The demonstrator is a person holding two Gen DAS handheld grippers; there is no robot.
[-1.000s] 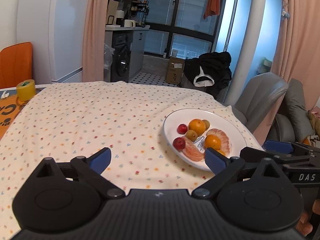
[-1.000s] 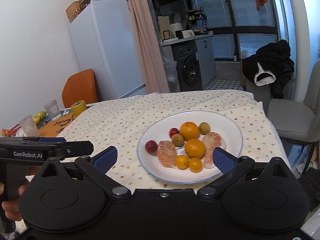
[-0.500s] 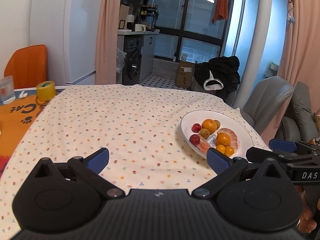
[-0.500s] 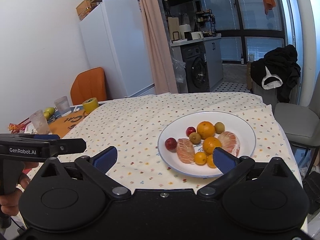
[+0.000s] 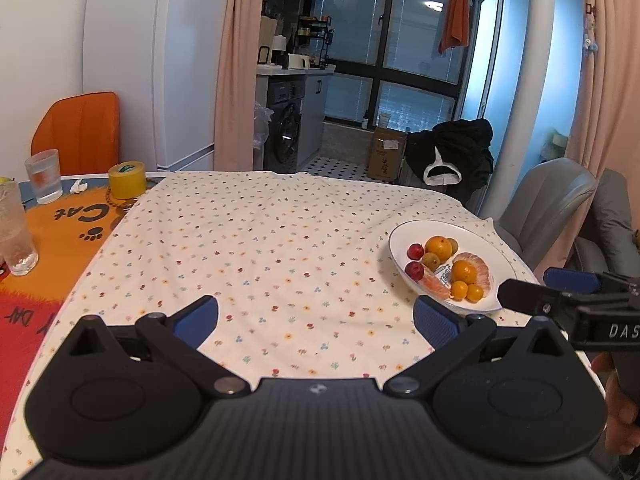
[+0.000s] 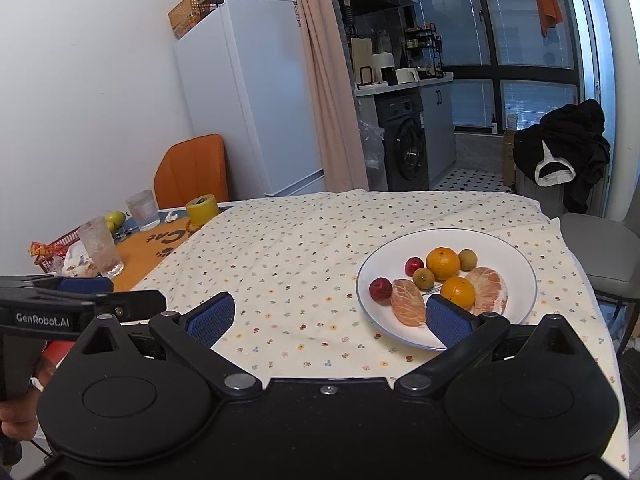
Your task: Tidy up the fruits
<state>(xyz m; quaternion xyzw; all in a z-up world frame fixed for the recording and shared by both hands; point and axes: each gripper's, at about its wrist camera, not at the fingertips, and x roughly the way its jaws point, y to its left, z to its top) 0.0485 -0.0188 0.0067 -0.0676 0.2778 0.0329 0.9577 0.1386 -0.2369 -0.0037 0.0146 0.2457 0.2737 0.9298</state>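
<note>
A white plate (image 6: 516,256) (image 5: 484,240) sits at the right side of the flowered tablecloth (image 5: 280,248). On it lie oranges (image 6: 442,263), two peeled pomelo pieces (image 6: 408,307), small red fruits (image 6: 380,289) and brownish-green ones (image 6: 468,259). My left gripper (image 5: 316,318) hovers open over bare cloth, left of the plate. My right gripper (image 6: 330,318) is open too, held back from the plate's near rim, its right pad in front of the fruit. Neither holds anything.
At the table's left stand two glasses (image 5: 44,176) (image 6: 100,248), a yellow tape roll (image 5: 128,180) on an orange mat (image 5: 60,232), and a red basket (image 6: 56,246). An orange chair (image 5: 80,132) and a grey chair (image 5: 548,208) flank the table.
Both grippers have drawn back and risen from the plate, so the plate looks smaller and farther right. The fruit has not moved.
</note>
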